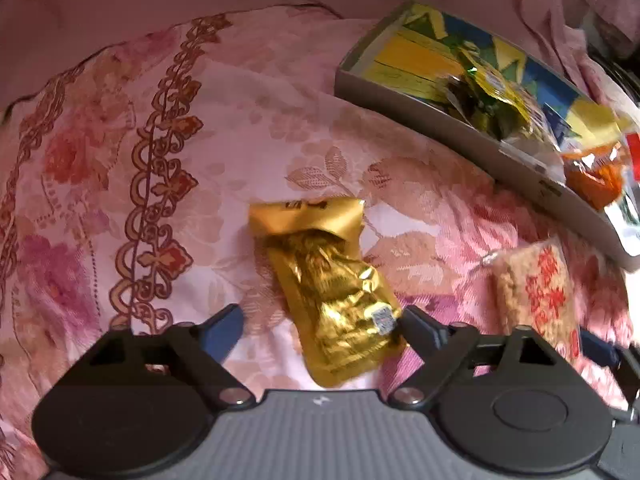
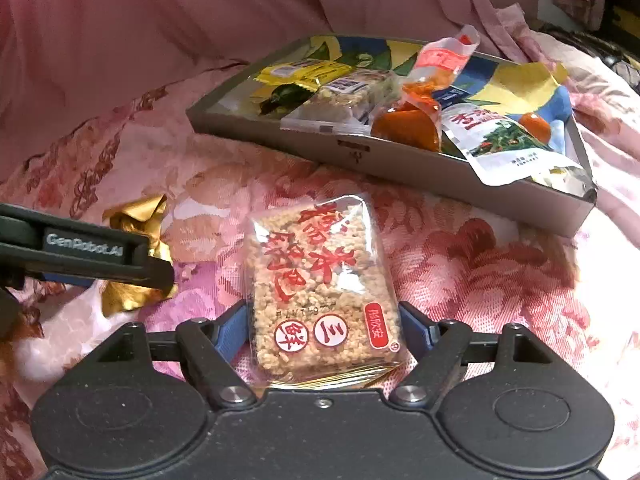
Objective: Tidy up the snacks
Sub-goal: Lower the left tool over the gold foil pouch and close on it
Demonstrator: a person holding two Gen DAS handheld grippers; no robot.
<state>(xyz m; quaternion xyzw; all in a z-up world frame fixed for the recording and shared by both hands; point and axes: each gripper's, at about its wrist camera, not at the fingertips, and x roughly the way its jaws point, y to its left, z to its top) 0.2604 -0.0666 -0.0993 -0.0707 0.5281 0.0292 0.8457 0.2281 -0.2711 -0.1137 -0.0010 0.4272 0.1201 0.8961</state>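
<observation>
A crumpled gold foil packet (image 1: 332,296) lies on the pink floral bedspread between the fingers of my left gripper (image 1: 320,328). The gripper is open: its right fingertip (image 1: 416,324) touches the packet's edge, while the left blue pad (image 1: 224,332) stands clear. A clear rice-cracker packet with red lettering (image 2: 320,288) lies flat between the pads of my right gripper (image 2: 324,330), which press on both its sides. That packet (image 1: 536,296) also shows in the left wrist view. One finger (image 2: 152,268) of the left gripper lies over the gold packet (image 2: 136,216) in the right wrist view.
A shallow grey box (image 2: 400,160) behind the packets holds several snacks: yellow wrappers, orange sachets (image 2: 408,124) and a white pouch (image 2: 500,140). The box (image 1: 440,120) lies at the upper right in the left wrist view. Folded pink fabric (image 2: 160,20) rises behind.
</observation>
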